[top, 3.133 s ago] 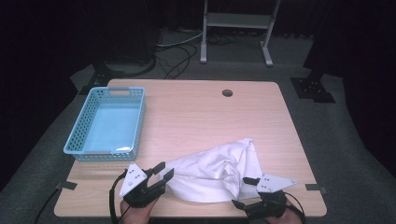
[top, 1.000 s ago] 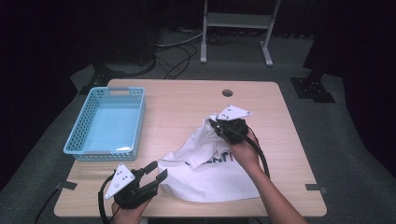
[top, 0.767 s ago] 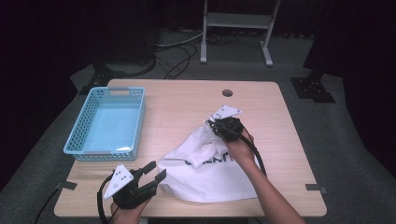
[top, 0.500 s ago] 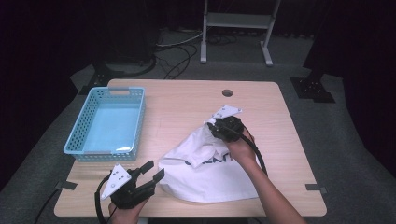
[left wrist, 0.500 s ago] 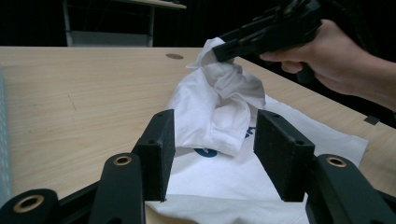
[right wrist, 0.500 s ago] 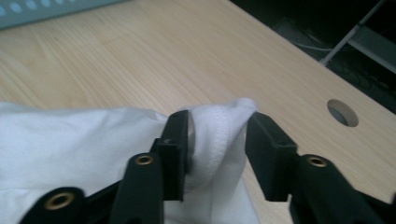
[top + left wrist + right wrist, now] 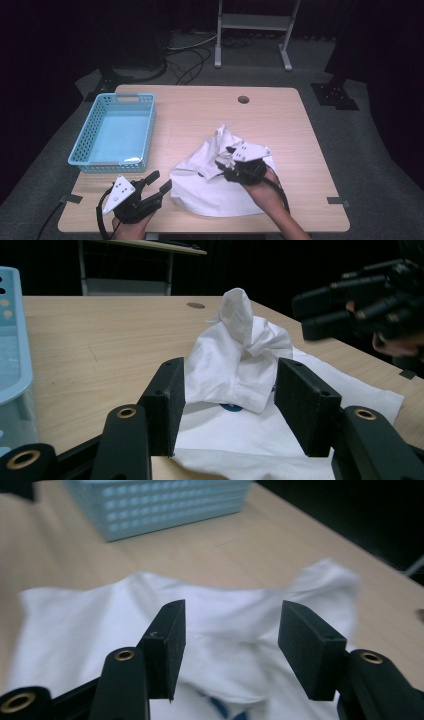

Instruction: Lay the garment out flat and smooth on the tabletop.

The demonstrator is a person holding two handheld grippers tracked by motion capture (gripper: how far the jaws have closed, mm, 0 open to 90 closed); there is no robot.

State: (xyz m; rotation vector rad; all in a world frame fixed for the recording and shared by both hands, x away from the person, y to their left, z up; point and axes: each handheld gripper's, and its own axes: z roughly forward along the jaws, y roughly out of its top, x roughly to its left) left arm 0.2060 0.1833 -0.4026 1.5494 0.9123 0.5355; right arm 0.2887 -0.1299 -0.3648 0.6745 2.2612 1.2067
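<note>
A white garment (image 7: 215, 192) with a bit of blue print lies crumpled on the front half of the wooden table (image 7: 200, 112). Its far part is folded over into a bunched peak (image 7: 239, 315). My right gripper (image 7: 223, 169) hovers low over the garment's middle, jaws open, with the cloth (image 7: 230, 605) spread beneath them and nothing pinched. At the table's front left, my left gripper (image 7: 161, 180) stands open just short of the garment's near-left edge. In the left gripper view the cloth (image 7: 225, 375) shows beyond the jaws, and the right gripper (image 7: 350, 305) hangs at upper right.
A light blue mesh basket (image 7: 80, 150) stands at the table's left side, open side up; its wall (image 7: 165, 505) shows at the top of the right gripper view. A round cable hole (image 7: 243, 99) sits near the far edge. Dark floor and a metal stand lie beyond.
My right gripper has come back from the garment's far right corner toward the person and now stands open over the middle. The lifted corner has dropped, folded over. The left gripper stayed put.
</note>
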